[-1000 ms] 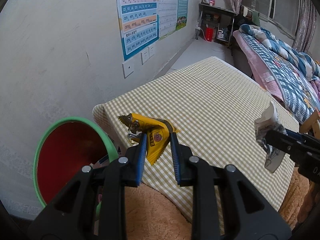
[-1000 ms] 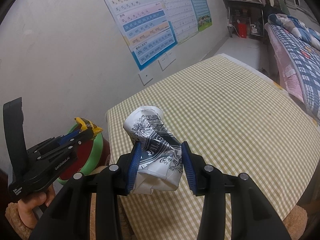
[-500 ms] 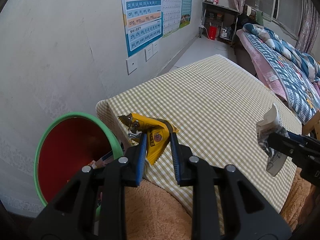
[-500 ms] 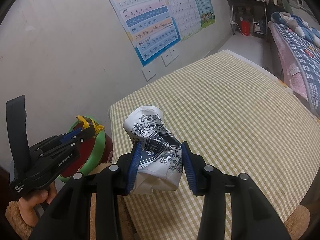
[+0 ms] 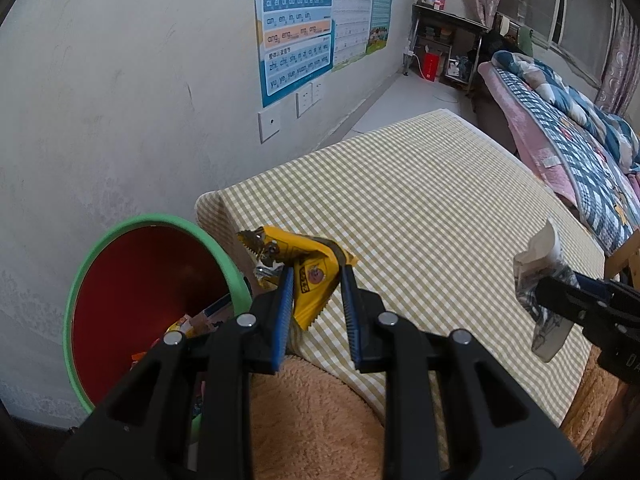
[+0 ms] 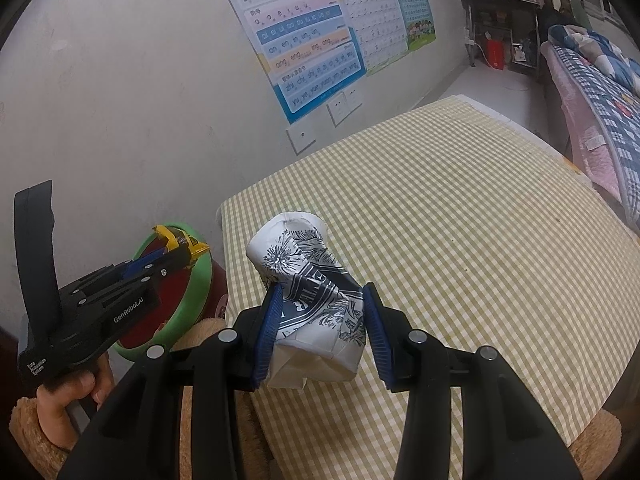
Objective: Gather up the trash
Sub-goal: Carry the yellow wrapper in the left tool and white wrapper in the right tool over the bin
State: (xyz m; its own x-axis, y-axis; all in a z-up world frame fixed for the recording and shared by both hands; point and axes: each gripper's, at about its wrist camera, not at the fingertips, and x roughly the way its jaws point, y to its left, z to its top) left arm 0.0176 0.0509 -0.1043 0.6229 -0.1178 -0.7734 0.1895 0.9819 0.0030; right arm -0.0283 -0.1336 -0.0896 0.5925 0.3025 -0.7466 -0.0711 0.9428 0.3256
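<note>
Wrapper (image 5: 310, 276): yellow.
Cup (image 6: 316, 300): white, black print.
Bin (image 5: 148, 276): green rim, red inside.
Tablecloth (image 5: 420, 200): yellow-white check.

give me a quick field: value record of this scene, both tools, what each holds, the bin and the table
left tool: shut on yellow snack wrapper, held beside the bin rim
right tool: shut on crushed paper cup, held over the table's near edge
bin: red inside, green rim, on the floor by the wall left of the table; some trash already at the bottom
table: covered with a yellow-green checked cloth
trash still on table: none visible
background: alphabet posters on the wall, bed at far right
</note>
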